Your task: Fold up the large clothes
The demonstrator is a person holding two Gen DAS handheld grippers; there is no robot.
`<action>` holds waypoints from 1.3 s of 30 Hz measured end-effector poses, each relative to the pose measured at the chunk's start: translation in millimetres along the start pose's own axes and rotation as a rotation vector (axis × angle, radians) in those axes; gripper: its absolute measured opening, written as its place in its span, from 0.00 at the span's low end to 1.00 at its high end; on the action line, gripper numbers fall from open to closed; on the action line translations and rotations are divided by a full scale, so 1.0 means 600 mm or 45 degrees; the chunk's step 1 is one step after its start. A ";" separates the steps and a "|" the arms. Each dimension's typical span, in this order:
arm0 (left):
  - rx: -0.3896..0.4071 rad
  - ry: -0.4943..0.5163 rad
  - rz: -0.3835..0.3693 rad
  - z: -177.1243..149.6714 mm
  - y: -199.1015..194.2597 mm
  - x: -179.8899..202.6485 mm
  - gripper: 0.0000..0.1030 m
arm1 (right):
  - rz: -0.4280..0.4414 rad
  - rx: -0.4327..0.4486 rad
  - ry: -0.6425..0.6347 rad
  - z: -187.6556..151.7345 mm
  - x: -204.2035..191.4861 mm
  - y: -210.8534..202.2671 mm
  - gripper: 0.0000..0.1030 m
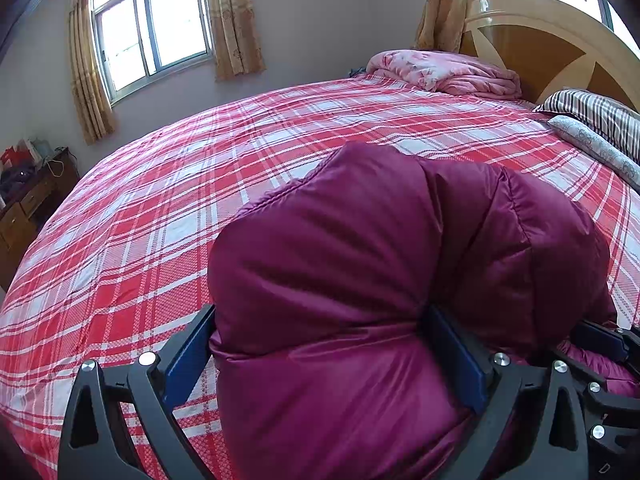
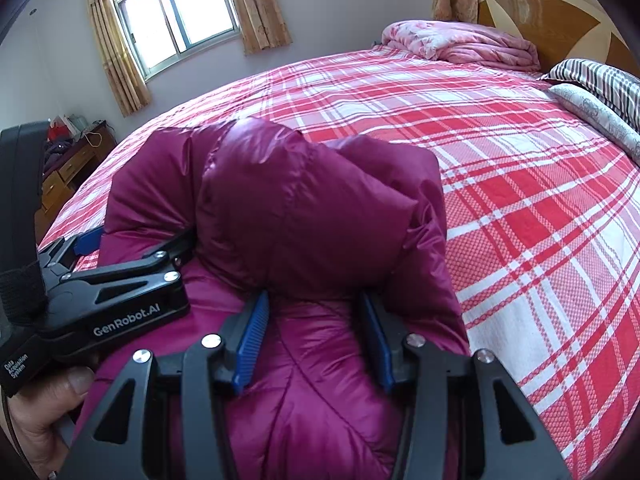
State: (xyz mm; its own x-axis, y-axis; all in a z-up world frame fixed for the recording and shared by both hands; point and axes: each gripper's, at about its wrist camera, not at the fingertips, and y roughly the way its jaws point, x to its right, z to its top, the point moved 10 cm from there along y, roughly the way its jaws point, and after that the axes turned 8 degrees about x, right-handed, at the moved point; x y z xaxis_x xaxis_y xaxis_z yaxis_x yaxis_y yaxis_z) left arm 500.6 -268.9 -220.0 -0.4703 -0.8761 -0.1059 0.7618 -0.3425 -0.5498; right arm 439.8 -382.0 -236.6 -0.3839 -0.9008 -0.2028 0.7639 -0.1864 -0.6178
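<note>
Puffy, glossy maroon down jacket [image 1: 360, 280] on red-plaid bed [image 1: 140, 220]; left gripper [image 1: 320, 352] and right gripper [image 2: 316, 332] each clamp its quilted folds.

Left wrist view: sitting low and close over the bed [image 1: 160, 208], facing toward the window [image 1: 152, 28] and headboard [image 1: 560, 40]. Right wrist view: looking the same way from just alongside. Both are sharing the magenta jacket [image 1: 360, 260], the plaid bedspread, the window and the headboard.
</note>
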 end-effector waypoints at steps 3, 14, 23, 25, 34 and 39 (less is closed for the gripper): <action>-0.001 0.000 -0.001 0.000 0.000 0.000 0.98 | -0.001 0.000 0.000 0.001 0.000 0.001 0.47; -0.029 -0.076 -0.042 -0.008 -0.021 -0.018 0.98 | 0.040 -0.015 -0.015 0.008 -0.002 -0.003 0.52; 0.008 -0.259 -0.310 -0.065 -0.165 -0.052 0.98 | 0.093 0.089 0.232 0.069 0.109 -0.073 0.91; -0.039 -0.333 -0.358 -0.089 -0.165 -0.049 0.98 | 0.135 0.013 0.259 0.059 0.119 -0.053 0.91; -0.108 -0.535 -0.531 -0.111 -0.127 -0.017 0.98 | 0.293 -0.122 0.344 0.025 0.109 0.008 0.79; -0.114 -0.556 -0.640 -0.102 -0.134 0.009 0.90 | 0.418 -0.183 0.361 0.017 0.081 0.005 0.44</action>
State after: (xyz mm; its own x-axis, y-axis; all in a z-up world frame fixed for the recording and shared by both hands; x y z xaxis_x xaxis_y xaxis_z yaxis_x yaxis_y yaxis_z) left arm 409.5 -225.2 -227.2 -0.5202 -0.6808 0.5157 0.4486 -0.7316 -0.5133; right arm 428.6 -430.2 -240.8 -0.2755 -0.7562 -0.5935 0.7971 0.1654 -0.5808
